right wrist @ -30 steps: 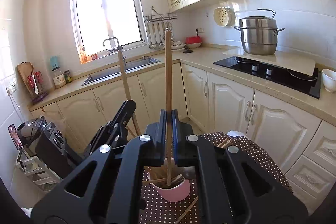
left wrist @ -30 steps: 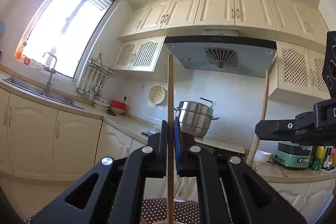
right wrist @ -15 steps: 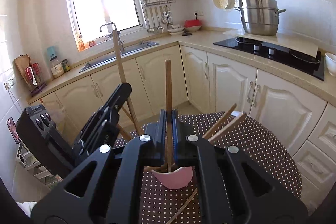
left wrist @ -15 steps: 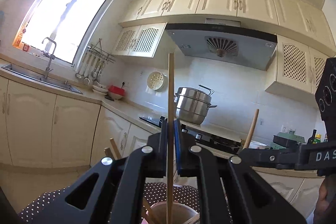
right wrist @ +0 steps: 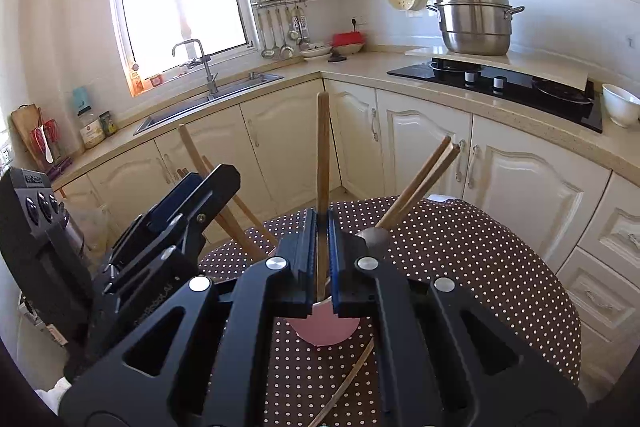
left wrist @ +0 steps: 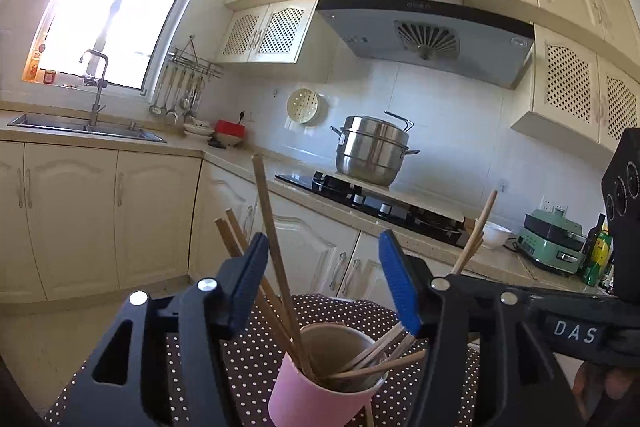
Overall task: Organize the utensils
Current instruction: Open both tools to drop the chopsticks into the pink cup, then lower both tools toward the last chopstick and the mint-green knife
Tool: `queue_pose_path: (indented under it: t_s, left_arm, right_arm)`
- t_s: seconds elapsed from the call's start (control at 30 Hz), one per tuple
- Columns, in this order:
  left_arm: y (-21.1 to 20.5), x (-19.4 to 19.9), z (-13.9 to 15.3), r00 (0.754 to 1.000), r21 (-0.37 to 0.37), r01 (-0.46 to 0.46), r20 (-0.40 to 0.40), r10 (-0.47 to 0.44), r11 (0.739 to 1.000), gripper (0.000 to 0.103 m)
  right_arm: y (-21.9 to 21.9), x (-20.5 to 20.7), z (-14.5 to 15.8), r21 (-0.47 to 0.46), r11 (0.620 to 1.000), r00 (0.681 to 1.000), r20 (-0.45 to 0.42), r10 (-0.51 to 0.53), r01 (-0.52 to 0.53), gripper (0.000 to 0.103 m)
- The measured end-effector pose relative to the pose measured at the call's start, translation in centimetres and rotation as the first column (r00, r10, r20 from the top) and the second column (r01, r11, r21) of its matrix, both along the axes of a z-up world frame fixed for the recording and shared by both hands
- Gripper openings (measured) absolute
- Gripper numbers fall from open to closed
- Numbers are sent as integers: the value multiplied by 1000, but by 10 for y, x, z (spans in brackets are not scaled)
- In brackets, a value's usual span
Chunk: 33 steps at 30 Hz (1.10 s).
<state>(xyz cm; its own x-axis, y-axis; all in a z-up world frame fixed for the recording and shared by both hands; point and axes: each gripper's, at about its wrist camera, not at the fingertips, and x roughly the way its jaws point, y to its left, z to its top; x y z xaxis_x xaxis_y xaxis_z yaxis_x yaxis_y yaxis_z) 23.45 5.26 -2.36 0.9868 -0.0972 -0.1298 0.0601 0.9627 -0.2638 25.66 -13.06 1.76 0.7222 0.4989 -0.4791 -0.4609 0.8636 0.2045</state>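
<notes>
- Left hand-held gripper: jaws spread wide, grasping nothing. One chopstick stands free between the jaws, leaning, its foot inside the pink cup just below and ahead of the fingertips.
- Right hand-held gripper: clenched on an upright wooden chopstick; its lower end points into the pink cup directly under the jaws. Whether the tip touches the cup bottom cannot be told.
- Progress, my judgement: most sticks are in the cup. Left view shows a bundle leaning to the left rim and several lying across the right rim. The right-hand stick is not yet let go.
- Left to do: one loose stick lies on the dotted cloth of the counter, just beyond the cup on the near right of the right jaws. Nothing else loose is seen.
- Left view only: cup interior and how the sticks cross inside; the right tool's body at far right.
- Right view only: the loose stick on the cloth; a pair of chopsticks leaning right; a dark rounded thing just right of the jaws, perhaps a spoon bowl, unclear; the left tool to the left of the cup.
</notes>
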Motion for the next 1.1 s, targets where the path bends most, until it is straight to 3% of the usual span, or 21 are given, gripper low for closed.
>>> queue_pose_path:
  t_s: [0.27,0.4,0.6,0.63,0.7,1.1]
  left_arm:
    - [-2,-25,11,999,43,14,-31,-12,999,75]
    - [-2,-37,17,999,52,13,-41,-10,999,77]
    - [-2,-54,25,998,55,19,-57,-16,998,78]
    - [-2,-58,26,998,58,18,-57,-15,998,79]
    - [-2,-64,28,998,57,25,-64,-21,998,80]
    - [-7,-103,23,983,93,119,-152,-104,989,82]
  right_arm:
    - [3,-17,-1,-18,999,999,32,-40,41,9]
    - [0,-28,2,-14,998,997,48,-60,60,23]
    - [-6,-45,9,-14,997,995,69,-72,73,25]
    - [-7,-48,11,-13,997,994,73,-77,78,30]
    - [-12,-54,13,-9,996,992,85,-91,92,49]
    - [-37,-98,15,-49,989,981,142,-135,143,56]
